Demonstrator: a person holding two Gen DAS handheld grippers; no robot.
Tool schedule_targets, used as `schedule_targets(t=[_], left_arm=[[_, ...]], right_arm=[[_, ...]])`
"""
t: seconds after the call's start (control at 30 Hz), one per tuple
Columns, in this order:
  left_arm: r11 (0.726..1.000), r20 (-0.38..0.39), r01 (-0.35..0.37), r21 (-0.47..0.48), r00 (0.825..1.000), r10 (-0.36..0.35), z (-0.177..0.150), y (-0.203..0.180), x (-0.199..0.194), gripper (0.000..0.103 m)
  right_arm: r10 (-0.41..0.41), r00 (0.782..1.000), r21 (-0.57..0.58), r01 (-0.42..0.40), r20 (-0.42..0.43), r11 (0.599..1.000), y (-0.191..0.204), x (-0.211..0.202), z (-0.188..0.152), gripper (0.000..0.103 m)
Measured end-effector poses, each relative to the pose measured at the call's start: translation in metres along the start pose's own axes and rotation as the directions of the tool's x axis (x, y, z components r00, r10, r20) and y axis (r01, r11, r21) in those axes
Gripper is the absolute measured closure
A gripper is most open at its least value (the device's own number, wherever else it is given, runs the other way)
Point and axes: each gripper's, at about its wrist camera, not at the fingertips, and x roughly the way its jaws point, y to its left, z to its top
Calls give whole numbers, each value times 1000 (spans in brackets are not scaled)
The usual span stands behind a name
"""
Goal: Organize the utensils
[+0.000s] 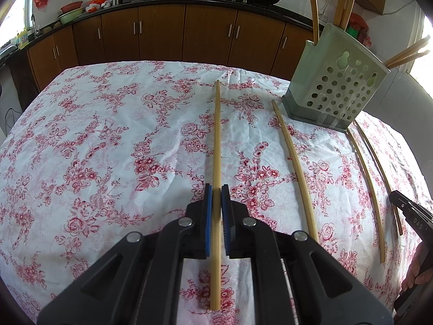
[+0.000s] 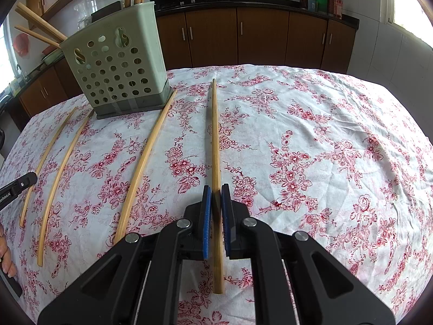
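Bamboo chopsticks lie on a table with a floral cloth (image 1: pixel 94 135). In the left wrist view, my left gripper (image 1: pixel 217 192) has its blue pads closed around one chopstick (image 1: pixel 217 135) that points away. A pale green perforated holder (image 1: pixel 335 81) stands at the far right with several chopsticks in it. In the right wrist view, my right gripper (image 2: pixel 216 192) is closed around another chopstick (image 2: pixel 215 135). The holder (image 2: pixel 116 65) stands at the far left there.
Three more chopsticks (image 1: pixel 295 168) lie between the grippers; they also show in the right wrist view (image 2: pixel 146 157). The right gripper's tip (image 1: pixel 406 205) shows at the left view's right edge. Brown kitchen cabinets (image 1: pixel 162 32) with woks stand behind the table.
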Motion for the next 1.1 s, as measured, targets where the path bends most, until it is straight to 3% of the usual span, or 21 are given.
schedule_targets(t=[1.1], left_arm=[[1000, 0, -1, 1, 1000, 1, -1, 1, 1, 93]], right_arm=[[4, 1000, 4, -4, -2, 1000, 0, -1, 0, 94]])
